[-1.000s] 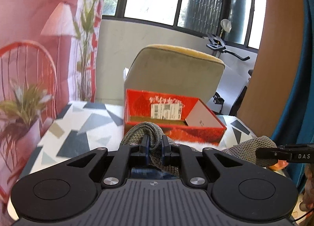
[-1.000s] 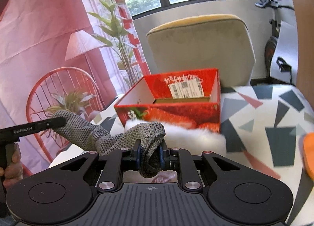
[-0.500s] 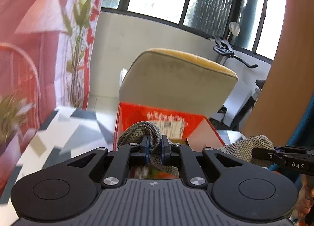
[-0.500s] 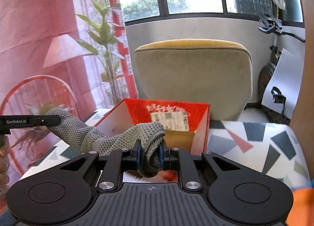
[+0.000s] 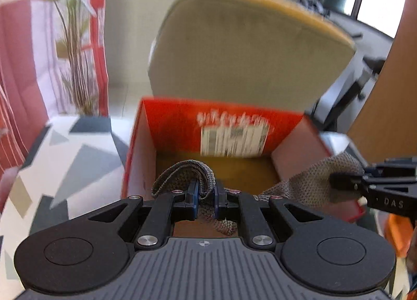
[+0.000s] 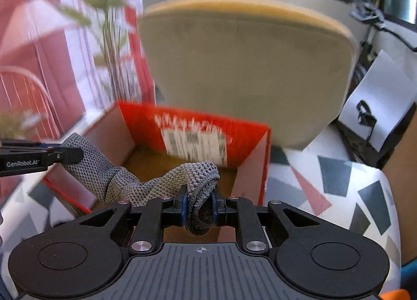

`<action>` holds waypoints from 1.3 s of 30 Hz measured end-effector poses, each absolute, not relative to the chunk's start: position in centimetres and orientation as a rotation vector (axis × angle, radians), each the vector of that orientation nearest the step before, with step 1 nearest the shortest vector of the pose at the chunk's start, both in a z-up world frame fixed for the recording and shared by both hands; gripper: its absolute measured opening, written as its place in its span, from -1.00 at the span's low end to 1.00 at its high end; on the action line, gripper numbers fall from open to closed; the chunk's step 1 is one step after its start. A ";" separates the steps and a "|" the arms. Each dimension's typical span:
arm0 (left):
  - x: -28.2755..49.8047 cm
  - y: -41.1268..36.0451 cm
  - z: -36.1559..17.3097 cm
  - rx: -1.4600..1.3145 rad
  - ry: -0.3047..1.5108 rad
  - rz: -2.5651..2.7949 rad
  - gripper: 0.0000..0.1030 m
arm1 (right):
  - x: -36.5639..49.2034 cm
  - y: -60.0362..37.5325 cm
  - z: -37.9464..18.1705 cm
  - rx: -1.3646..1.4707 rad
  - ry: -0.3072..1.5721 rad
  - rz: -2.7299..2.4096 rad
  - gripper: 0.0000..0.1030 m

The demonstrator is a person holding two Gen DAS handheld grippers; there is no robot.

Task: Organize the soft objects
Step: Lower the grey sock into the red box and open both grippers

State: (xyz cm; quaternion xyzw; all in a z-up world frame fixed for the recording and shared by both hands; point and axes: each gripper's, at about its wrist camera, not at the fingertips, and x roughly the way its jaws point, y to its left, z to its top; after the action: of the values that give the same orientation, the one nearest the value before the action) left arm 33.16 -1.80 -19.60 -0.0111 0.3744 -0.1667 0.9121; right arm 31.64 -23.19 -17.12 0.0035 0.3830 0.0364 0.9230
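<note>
Left wrist view — left gripper (image 5: pixel 204 199) clamped on grey knitted cloth (image 5: pixel 187 172), right gripper (image 6: pixel 198 207) pinching its other end — cloth hangs over open red cardboard box (image 5: pixel 172 122).

A coarse grey knitted cloth (image 6: pixel 166 182), rough and matt, is pinched at each end by matt black plastic grippers, the left gripper (image 5: pixel 205 202) and the right gripper (image 6: pixel 198 207), with blue pads and bright metal screw heads. Beyond it the red cardboard box (image 5: pixel 172 122) shows plain brown board inside and a white paper label (image 5: pixel 233 139) on its far wall. Farther off stands a beige chair back (image 6: pixel 242 65), soft and matt like velvet
</note>
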 end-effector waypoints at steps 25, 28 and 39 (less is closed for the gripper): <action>36.5 -2.7 -23.2 0.022 0.931 -0.402 -0.75 | 38.9 -21.2 -25.1 -0.003 1.158 0.058 -0.69; 36.7 -2.6 -23.2 0.028 0.932 -0.395 -0.74 | 38.9 -21.3 -25.6 0.001 1.179 0.041 -0.68; 35.8 -1.6 -20.0 0.060 0.852 -0.378 0.18 | 38.3 -21.4 -25.4 -0.034 1.161 -0.011 -0.59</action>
State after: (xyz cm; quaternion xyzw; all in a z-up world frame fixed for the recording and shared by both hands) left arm 35.80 -1.62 -20.03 0.0290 0.4105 -0.1823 0.8930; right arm 38.35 -21.42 -25.36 -0.0161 0.5484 -0.0052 0.8360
